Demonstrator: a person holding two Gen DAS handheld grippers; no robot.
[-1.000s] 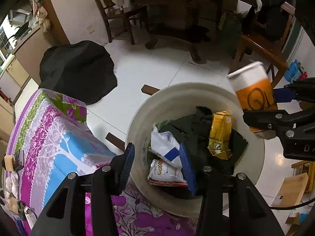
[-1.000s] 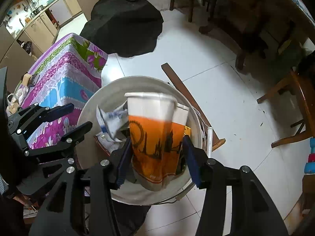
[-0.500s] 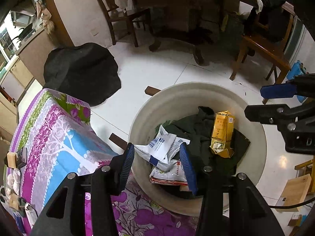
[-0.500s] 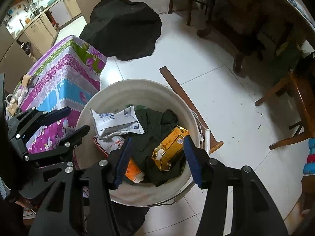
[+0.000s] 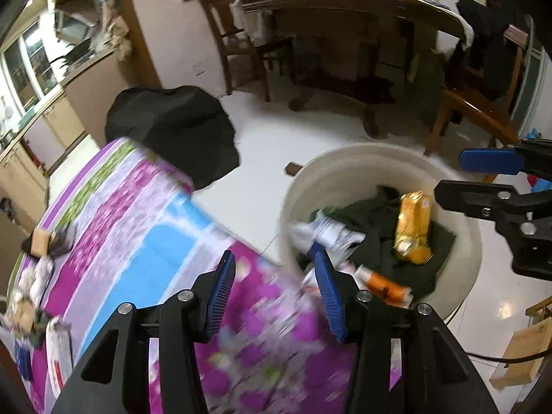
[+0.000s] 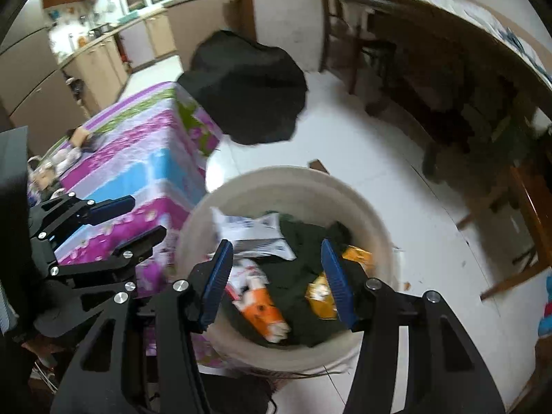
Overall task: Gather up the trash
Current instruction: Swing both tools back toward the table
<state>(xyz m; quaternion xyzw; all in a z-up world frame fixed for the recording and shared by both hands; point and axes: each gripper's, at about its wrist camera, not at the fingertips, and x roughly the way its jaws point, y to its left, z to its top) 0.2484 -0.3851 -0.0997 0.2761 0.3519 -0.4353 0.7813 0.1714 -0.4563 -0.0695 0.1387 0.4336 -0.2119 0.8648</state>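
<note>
A cream round trash bin (image 5: pixel 348 162) (image 6: pixel 272 176) stands on the white floor. Inside it lie an orange-and-white paper cup (image 6: pixel 265 314) (image 5: pixel 383 284), a yellow carton (image 5: pixel 414 227) (image 6: pixel 322 293), white wrappers (image 6: pixel 252 231) (image 5: pixel 327 233) and a dark cloth (image 6: pixel 303 245). My left gripper (image 5: pixel 274 291) is open with nothing between its blue pads, over the edge of the flowered table beside the bin. Above the bin's near side my right gripper (image 6: pixel 276 281) is open too and holds nothing; it shows at the right edge of the left wrist view (image 5: pixel 483 176).
A table with a purple, blue and green flowered cloth (image 5: pixel 138 227) (image 6: pixel 138 158) carries small items (image 5: pixel 41 241) at its far left. A black bag (image 5: pixel 172 131) (image 6: pixel 245 86) lies on the floor. A wooden table (image 5: pixel 345 7) and chairs (image 5: pixel 472 103) stand behind.
The orange cup left my right gripper and dropped into the bin. Both grippers have since swung left, the left one from above the bin to over the flowered table.
</note>
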